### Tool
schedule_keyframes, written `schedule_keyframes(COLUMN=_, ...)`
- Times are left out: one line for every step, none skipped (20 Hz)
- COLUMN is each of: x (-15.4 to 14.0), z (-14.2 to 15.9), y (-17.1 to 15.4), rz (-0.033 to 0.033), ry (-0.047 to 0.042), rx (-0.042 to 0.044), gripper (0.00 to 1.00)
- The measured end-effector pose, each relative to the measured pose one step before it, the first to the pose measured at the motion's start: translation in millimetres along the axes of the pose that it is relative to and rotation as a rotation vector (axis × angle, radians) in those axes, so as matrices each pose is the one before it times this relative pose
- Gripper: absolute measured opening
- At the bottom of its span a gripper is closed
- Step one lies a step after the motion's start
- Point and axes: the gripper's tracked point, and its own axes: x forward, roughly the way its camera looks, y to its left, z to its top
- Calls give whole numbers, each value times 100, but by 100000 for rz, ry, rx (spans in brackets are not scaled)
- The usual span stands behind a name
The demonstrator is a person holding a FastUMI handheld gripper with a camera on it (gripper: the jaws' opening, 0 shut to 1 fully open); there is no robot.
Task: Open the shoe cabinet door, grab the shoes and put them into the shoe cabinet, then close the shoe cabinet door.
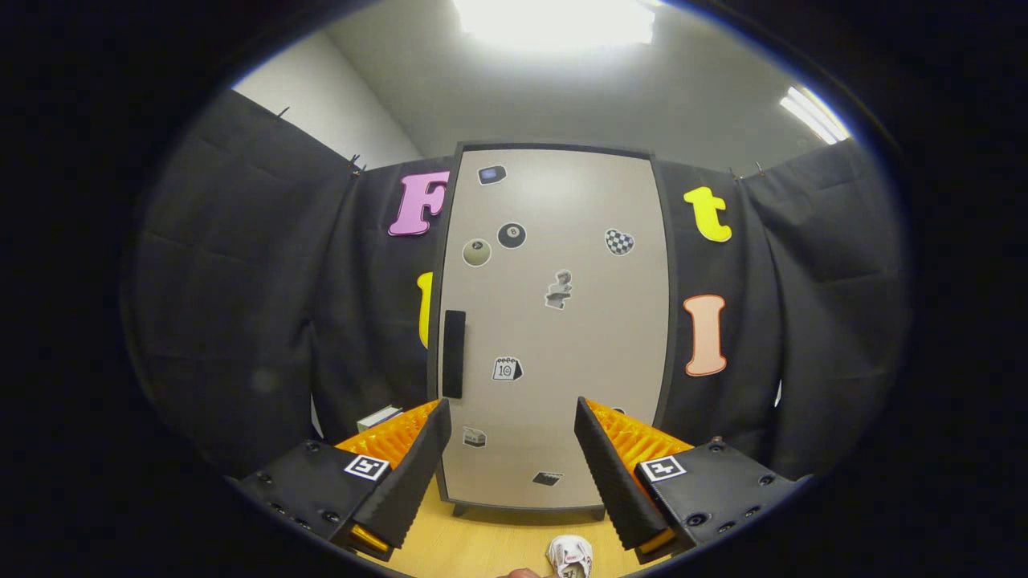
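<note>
— Cabinet door (554,321) was shut, wasn't it?

— Yes. The shoe cabinet (663,321) stood on the desk (482,546), its dark handle (454,353) on the door's left edge, beyond the left finger.

— And the tool (510,433)?

— Spread wide, holding nothing. A small white shoe (569,555) lay on the desk between the fingers, near their base.

— So, opening came first?

— I judged so: it needed to reach that handle and pull.

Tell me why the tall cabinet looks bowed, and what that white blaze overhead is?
Gripper view: fisheye lens bends the tall beige sticker-covered cabinet door outward; a ceiling light panel overexposes into glare, leaving a soft sheen on the door's top; the open tongs stay sharp, holding nothing.
</note>
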Motion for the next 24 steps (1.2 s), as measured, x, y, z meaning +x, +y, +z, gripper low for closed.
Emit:
schedule_keyframes(x=402, z=283, y=239, rz=707, ry=-46, rx=308, gripper=97)
schedule_keyframes(x=450, z=379, y=196, rz=250, ry=-363, rx=664, gripper=97)
schedule_keyframes(x=498, z=620, y=153, rz=-176, ry=-1176, rx=128, gripper=97)
schedule_keyframes(x=558, z=595, y=321, rz=426, ry=-1215, rx=-441, gripper=97)
schedule_keyframes(x=810, z=519, y=472, rz=1043, ry=-1035, rx=-1433, gripper=97)
schedule_keyframes(x=928, z=552, y=159, rz=164, ry=-604, rx=-1621, gripper=97)
schedule_keyframes(x=855, z=396, y=230, rz=181, ry=-302, rx=-911, gripper=97)
schedule_keyframes(x=979, z=398, y=370, rz=746, ry=-273, rx=-231, gripper=97)
schedule_keyframes(x=1120, z=325, y=341, rz=508, ry=-321, rx=-86, gripper=97)
schedule_keyframes(x=1014, z=376, y=188, rz=-67, ry=-529, rx=-294, gripper=97)
schedule_keyframes(x=1005, z=206, y=216, rz=-45, ry=-229, rx=190, gripper=97)
schedule_keyframes(x=1001, z=62, y=467, rz=802, ry=88, rx=1495, gripper=97)
schedule_keyframes(x=1007, z=-5, y=506, rz=790, ry=180, rx=2073, gripper=97)
schedule_keyframes(x=910, z=-39, y=367, rz=675, ry=941, rx=1652, gripper=97)
schedule_keyframes(x=1031, z=-44, y=162, rz=227, ry=407, rx=772, gripper=97)
schedule_keyframes(x=1022, z=81, y=4, rz=-734, ry=-64, rx=-114, gripper=97)
schedule_keyframes(x=945, z=7, y=46, rz=-582, ry=-226, rx=-657, gripper=97)
schedule_keyframes(x=931, z=-81, y=171, rz=-271, ry=-160, rx=-815, gripper=97)
schedule_keyframes(x=784, z=-430, y=187, rz=-400, ry=403, rx=-448, gripper=97)
schedule_keyframes(x=888, z=-576, y=218, rz=-145, ry=1718, rx=91, gripper=97)
schedule_keyframes(x=838, z=-845, y=452, rz=639, ry=1982, rx=502, gripper=97)
schedule_keyframes(x=738, z=-819, y=511, rz=1100, ry=2159, rx=627, gripper=97)
schedule_keyframes(x=620, z=-686, y=388, rz=914, ry=1939, rx=-47, gripper=97)
schedule_keyframes(x=654, z=-574, y=179, rz=-162, ry=1510, rx=-1149, gripper=97)
